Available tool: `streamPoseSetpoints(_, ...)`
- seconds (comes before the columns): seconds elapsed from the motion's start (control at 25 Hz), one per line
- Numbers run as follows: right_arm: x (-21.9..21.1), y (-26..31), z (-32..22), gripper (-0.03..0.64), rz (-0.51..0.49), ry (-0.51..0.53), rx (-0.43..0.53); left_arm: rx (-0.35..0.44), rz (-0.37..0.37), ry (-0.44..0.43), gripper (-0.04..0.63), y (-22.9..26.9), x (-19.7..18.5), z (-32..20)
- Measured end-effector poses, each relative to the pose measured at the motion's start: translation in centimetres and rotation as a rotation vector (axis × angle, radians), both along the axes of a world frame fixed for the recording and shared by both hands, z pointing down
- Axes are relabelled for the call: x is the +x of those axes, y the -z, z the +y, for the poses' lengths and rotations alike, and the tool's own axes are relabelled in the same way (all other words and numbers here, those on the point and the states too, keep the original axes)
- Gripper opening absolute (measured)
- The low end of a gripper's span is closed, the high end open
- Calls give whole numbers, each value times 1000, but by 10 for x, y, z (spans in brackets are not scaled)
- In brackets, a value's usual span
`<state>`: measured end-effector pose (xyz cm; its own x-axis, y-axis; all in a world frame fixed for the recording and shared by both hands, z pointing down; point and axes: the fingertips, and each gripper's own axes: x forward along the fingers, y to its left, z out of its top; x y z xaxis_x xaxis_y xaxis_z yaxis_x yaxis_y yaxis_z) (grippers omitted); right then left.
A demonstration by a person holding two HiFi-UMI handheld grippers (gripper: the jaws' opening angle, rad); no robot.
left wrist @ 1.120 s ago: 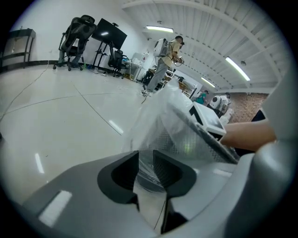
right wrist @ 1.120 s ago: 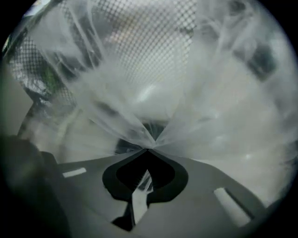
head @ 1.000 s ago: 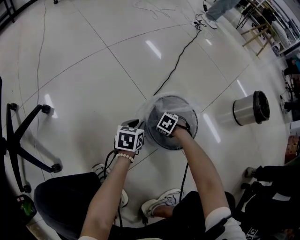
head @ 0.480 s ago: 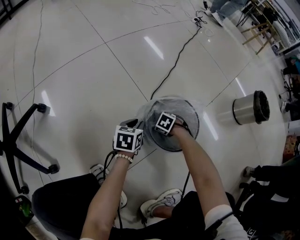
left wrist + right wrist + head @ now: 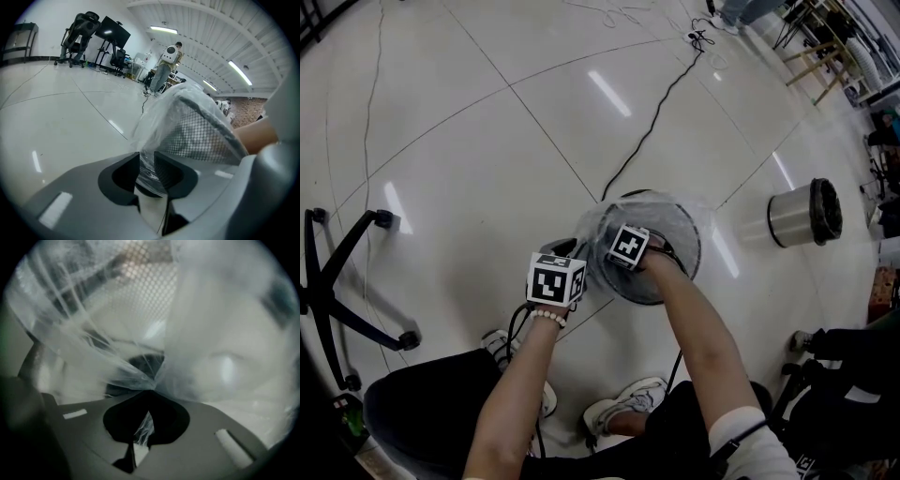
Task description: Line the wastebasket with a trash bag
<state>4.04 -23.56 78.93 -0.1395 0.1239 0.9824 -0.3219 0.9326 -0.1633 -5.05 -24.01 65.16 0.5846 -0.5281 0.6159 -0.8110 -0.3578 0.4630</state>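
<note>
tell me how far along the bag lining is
Done: the clear trash bag is opened and draped over the mesh wastebasket. In hand: the left gripper pinches the film at the rim while the right gripper, shut on a fold, is down inside the basket. Left, likely: seating the bag and folding its edge round the whole rim.

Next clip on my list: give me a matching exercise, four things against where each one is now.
1 left gripper
2 right gripper
3 steel bin
4 chair base

A down in the wastebasket, shut on the bag
B on the floor, far right in the head view
C at the wastebasket's rim, clamped over the bag
D on the floor, far left in the head view

Pairs: 1-C, 2-A, 3-B, 4-D
</note>
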Motion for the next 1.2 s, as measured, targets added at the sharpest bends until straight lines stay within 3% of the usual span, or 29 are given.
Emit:
streamPoseSetpoints(0.2,18,33,-1,3,83,10,28,0,-18,6,110,4,-3,0)
streamPoseSetpoints(0.32,-7,60,1,2,-45,52,57,11,-21,11,110,12,-2,1)
streamPoseSetpoints(0.48,0,93,-1,2,1,133,122,20,-29,8,110,20,1,3)
streamPoseSetpoints(0.6,-10,128,5,2,-64,149,145,26,-36,26,110,26,-5,3)
streamPoseSetpoints(0.72,-16,177,6,2,-121,186,249,35,-33,61,110,34,-19,1)
streamPoseSetpoints(0.8,-17,216,1,42,-163,201,337,48,-23,82,110,42,-26,0)
streamPoseSetpoints(0.88,-17,258,-7,88,-225,187,411,76,8,99,112,55,-30,-3)
streamPoseSetpoints(1.04,6,313,-46,95,-262,100,589,136,34,84,112,82,-26,-10)
streamPoseSetpoints(1.2,39,304,-66,107,-228,13,598,152,31,29,112,90,-13,-8)
